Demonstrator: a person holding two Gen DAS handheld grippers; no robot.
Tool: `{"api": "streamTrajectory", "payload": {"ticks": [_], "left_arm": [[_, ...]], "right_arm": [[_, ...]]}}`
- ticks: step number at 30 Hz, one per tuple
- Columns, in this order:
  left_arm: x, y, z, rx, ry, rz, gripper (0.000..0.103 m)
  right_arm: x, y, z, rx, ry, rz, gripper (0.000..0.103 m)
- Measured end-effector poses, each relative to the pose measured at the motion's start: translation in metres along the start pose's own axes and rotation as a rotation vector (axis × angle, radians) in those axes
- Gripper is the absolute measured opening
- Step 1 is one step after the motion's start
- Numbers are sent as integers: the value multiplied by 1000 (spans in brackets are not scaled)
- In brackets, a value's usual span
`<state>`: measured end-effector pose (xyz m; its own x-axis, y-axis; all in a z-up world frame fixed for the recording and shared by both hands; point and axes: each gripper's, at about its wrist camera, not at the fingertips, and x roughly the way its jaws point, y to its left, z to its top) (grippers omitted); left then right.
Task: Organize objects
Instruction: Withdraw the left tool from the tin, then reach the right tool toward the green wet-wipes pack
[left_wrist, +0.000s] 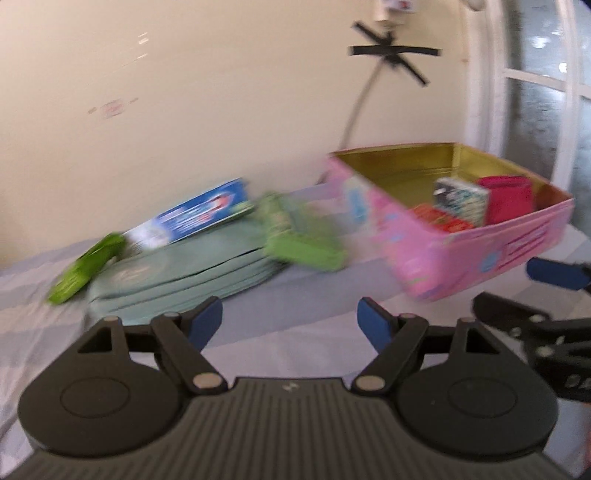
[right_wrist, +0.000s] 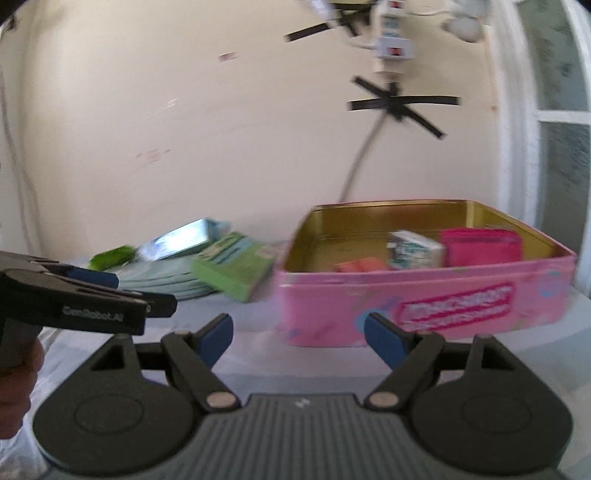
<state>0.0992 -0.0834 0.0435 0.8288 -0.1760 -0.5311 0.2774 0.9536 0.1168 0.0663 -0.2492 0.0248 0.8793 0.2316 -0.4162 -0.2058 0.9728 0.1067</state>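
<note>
A pink tin box (left_wrist: 476, 251) (right_wrist: 424, 295) stands open on the bed at the right. Inside it are a red pouch (left_wrist: 508, 197) (right_wrist: 480, 245), a small patterned box (left_wrist: 461, 199) (right_wrist: 415, 249) and an orange-red packet (left_wrist: 439, 219) (right_wrist: 360, 266). Left of the tin lie a green box (left_wrist: 303, 236) (right_wrist: 232, 267), a blue toothpaste box (left_wrist: 195, 216) (right_wrist: 177, 242), a green packet (left_wrist: 86, 267) (right_wrist: 110, 256) and a folded teal cloth (left_wrist: 184, 273) (right_wrist: 159, 280). My left gripper (left_wrist: 290, 325) is open and empty, short of the cloth. My right gripper (right_wrist: 299, 334) is open and empty before the tin.
The objects lie on a pale striped sheet (left_wrist: 306, 291) against a cream wall (left_wrist: 184, 92). A cable taped with black strips (right_wrist: 399, 103) hangs down the wall behind the tin. A window frame (right_wrist: 535, 110) is at the right.
</note>
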Motion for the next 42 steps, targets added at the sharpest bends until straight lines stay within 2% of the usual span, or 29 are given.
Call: {"api": "streamTrajectory", "payload": {"ticks": [16, 20, 22, 25, 29, 35, 38, 40, 42], "left_arm": [[15, 154, -53, -195, 87, 257, 82], [16, 191, -60, -232, 63, 362, 82], [17, 207, -65, -281, 53, 399, 82], [15, 225, -68, -403, 60, 348, 82], [9, 226, -69, -422, 47, 340, 82], [3, 226, -69, -424, 49, 327, 83], [4, 231, -70, -451, 66, 310, 83], [7, 235, -70, -466, 66, 301, 83], [8, 239, -70, -479, 64, 298, 83]], "right_arm": [[61, 106, 8, -109, 147, 214, 81], [84, 132, 25, -74, 190, 312, 81], [99, 143, 39, -35, 205, 359, 81], [129, 159, 60, 41, 248, 417, 80], [179, 173, 84, 206, 335, 493, 80], [256, 185, 97, 348, 461, 438, 80], [286, 191, 96, 365, 525, 414, 82], [295, 197, 95, 370, 532, 410, 93], [296, 207, 97, 336, 520, 397, 97]]}}
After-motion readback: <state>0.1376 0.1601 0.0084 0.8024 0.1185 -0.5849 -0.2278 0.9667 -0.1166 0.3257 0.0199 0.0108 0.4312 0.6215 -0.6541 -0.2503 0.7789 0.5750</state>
